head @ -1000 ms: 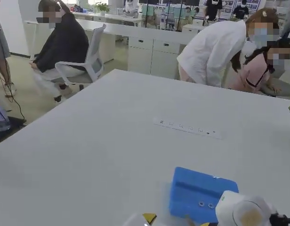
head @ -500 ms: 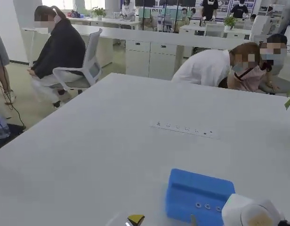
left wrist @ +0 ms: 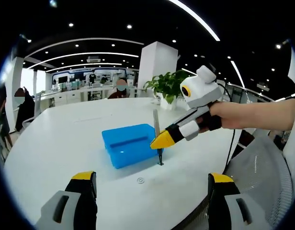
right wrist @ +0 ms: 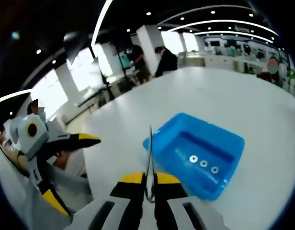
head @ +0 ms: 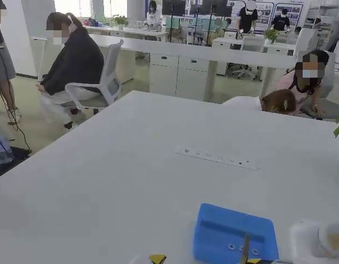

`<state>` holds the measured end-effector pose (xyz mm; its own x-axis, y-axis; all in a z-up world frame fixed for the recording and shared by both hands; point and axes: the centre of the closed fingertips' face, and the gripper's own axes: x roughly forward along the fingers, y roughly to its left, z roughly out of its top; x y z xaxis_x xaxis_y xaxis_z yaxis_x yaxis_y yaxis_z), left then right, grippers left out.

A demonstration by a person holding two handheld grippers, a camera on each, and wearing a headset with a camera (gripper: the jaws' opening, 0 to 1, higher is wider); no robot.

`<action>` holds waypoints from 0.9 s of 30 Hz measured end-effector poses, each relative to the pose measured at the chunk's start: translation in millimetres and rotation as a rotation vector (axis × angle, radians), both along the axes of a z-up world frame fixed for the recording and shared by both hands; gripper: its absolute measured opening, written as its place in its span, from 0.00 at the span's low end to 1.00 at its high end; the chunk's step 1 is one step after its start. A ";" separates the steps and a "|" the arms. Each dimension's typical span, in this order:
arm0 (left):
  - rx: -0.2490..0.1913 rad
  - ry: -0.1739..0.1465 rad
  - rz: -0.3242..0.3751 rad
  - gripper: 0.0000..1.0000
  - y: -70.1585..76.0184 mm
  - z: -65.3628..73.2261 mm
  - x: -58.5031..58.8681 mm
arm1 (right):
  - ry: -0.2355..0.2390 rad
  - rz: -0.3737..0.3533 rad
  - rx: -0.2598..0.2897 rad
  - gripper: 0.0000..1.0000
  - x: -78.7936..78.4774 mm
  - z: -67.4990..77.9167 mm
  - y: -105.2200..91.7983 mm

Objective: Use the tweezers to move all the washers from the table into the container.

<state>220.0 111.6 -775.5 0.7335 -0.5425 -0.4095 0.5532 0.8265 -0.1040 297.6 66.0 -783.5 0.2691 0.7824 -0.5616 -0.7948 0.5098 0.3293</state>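
Done: I count three washers (right wrist: 203,163) lying in a row on the floor of the blue container (right wrist: 231,143), so I judge the job well under way.
Left to do: one loose washer (left wrist: 140,180) lies flat on the white table (left wrist: 56,143), near the container's front wall and apart from it. I cannot tell whether more lie elsewhere.
Tweezers: the tweezers (right wrist: 149,158) carry no washer that I can make out. Their tip points down just beside a corner of the container, outside it. Whether it touches the table I cannot tell.
Right gripper: the right gripper (right wrist: 147,184) has its jaws narrow, pinched on the tweezers' upper end.
Left gripper: the left gripper (left wrist: 151,178) has its jaws wide apart, holding nothing, hovering low over the table short of the loose washer.
Left gripper view: it gives me the loose washer and the tweezers side-on.
Right gripper view: it gives me the clearest count inside the container.
Head view: the three washers appear again, beside a power strip (head: 216,158) further up the table; its bottom edge cuts off the table in front of the container.
Next, as I judge it: bring the tip across to the loose washer.
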 end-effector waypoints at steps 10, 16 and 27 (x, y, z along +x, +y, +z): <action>0.011 0.003 -0.002 0.99 1.1 -1.7 0.0 | -0.061 0.000 0.029 0.04 40.8 44.3 10.3; 0.016 0.003 -0.007 0.99 1.0 -1.9 -0.3 | -0.137 0.022 0.047 0.04 61.4 49.9 29.4; 0.023 0.000 -0.016 0.94 1.2 -0.7 -0.6 | -0.354 0.143 -0.051 0.04 90.9 0.3 61.2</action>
<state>219.4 112.8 -776.2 0.7249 -0.5443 -0.4223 0.5661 0.8199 -0.0852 388.5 127.1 -783.2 0.3432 0.7997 -0.4926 -0.9191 0.3940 -0.0008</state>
